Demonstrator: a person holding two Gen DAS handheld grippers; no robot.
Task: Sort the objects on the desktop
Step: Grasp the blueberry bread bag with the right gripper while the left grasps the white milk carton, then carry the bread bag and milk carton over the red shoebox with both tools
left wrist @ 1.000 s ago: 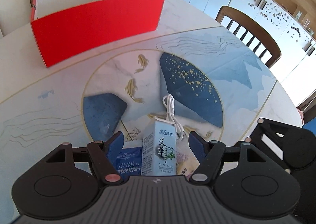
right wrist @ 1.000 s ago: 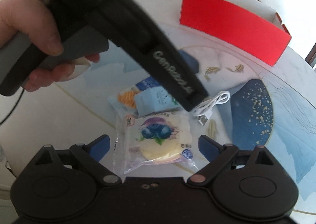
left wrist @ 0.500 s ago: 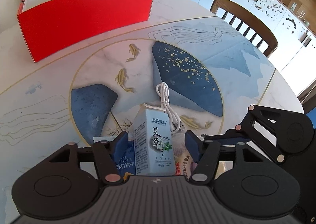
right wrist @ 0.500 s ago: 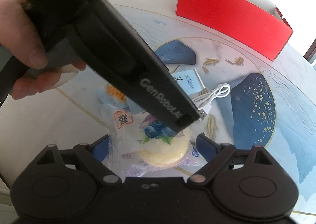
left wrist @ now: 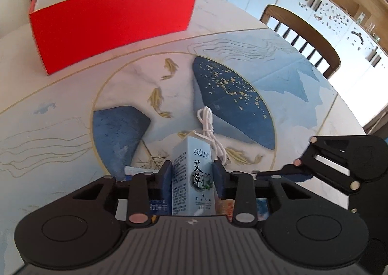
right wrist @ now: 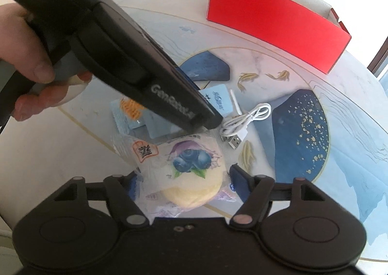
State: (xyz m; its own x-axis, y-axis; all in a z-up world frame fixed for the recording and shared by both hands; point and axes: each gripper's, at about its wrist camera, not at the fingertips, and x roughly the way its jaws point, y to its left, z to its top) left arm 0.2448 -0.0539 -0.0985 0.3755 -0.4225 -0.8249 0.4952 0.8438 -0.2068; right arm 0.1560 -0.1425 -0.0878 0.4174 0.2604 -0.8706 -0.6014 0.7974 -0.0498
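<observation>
A pale blue carton [left wrist: 194, 158] with Chinese lettering stands on the painted table [left wrist: 72, 110] between the fingers of my left gripper [left wrist: 192, 173]. The jaws are closing, and both pads lie flat against its sides. In the right wrist view a blueberry pastry packet [right wrist: 191, 163] lies between the fingers of my right gripper [right wrist: 185, 181]. Those jaws are closing too, and the pads are just reaching the wrapper's edges without squeezing the bun. The left gripper's black body [right wrist: 135, 69], held by a hand [right wrist: 29, 57], crosses above the packet and hides most of the carton there.
An open red box [left wrist: 109, 23] stands at the far side of the table. A coiled white USB cable [left wrist: 208, 129] lies just beyond the carton. Blue snack packets [right wrist: 128, 110] lie under the left gripper. A wooden chair [left wrist: 303, 30] stands at the table's far right edge.
Both pairs of jaws have narrowed. The left pads now meet the carton's sides, and the right fingers have come in to the packet's wrapper. The left gripper edged slightly forward.
</observation>
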